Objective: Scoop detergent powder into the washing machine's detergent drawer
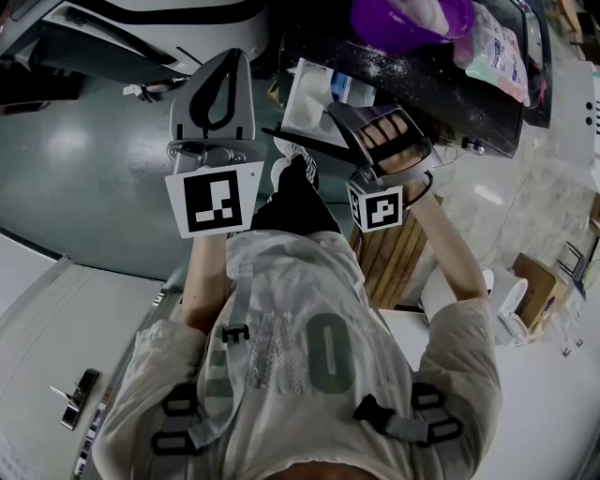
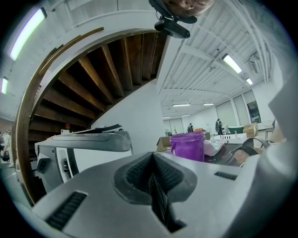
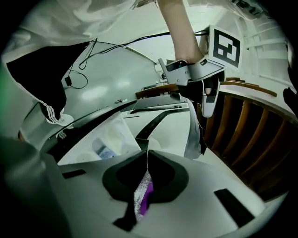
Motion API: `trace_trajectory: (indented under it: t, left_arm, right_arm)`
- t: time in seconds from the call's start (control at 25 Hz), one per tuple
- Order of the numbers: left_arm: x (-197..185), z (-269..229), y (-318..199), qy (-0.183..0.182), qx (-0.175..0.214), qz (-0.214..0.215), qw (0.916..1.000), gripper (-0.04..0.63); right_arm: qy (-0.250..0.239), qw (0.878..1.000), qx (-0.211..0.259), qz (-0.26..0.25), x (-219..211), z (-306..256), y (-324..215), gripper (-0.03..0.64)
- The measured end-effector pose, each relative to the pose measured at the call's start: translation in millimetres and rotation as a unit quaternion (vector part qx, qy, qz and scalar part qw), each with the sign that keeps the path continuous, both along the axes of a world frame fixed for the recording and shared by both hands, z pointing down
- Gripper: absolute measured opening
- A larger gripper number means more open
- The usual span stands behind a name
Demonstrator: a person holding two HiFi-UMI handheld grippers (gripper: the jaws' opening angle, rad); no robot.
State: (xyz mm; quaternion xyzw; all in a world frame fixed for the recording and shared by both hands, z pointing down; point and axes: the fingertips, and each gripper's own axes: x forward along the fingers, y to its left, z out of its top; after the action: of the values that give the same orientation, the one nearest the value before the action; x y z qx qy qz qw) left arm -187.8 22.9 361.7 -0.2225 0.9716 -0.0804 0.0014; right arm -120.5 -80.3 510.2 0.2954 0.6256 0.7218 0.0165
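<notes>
1. The right gripper (image 3: pixel 145 163) is clamped on a thin purple scoop (image 3: pixel 146 195) dusted with powder. The scoop looks light, stiff and probably slick, so hold it by the handle and keep it level.
2. The left gripper (image 2: pixel 152 167) has its jaws together with nothing between them.
3. The detergent drawer (image 3: pixel 118 132) stands open just beyond the right jaws.
4. The purple tub (image 1: pixel 384 28) sits by the dark bench's far edge. The drawer's walls are narrow, so there is little room.

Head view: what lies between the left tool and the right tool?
The open detergent drawer, white with a blue part inside, lies between them, as the head view shows.
</notes>
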Motion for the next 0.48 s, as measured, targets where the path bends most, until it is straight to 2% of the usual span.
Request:
trace_trajectory:
  t: [0.32, 0.48]
  left_arm:
    - [-4, -6, -3, -0.002, 0.015, 0.005, 0.9999, 0.02]
    - [-9, -19, -5, -0.01, 0.028, 0.005, 0.9995, 0.02]
  right_arm:
    - [0.065, 0.998, 0.017, -0.011, 9, -1, 1, 0.012]
    - [0.065, 0.998, -0.007, -0.007, -1, -31, 3, 0.012]
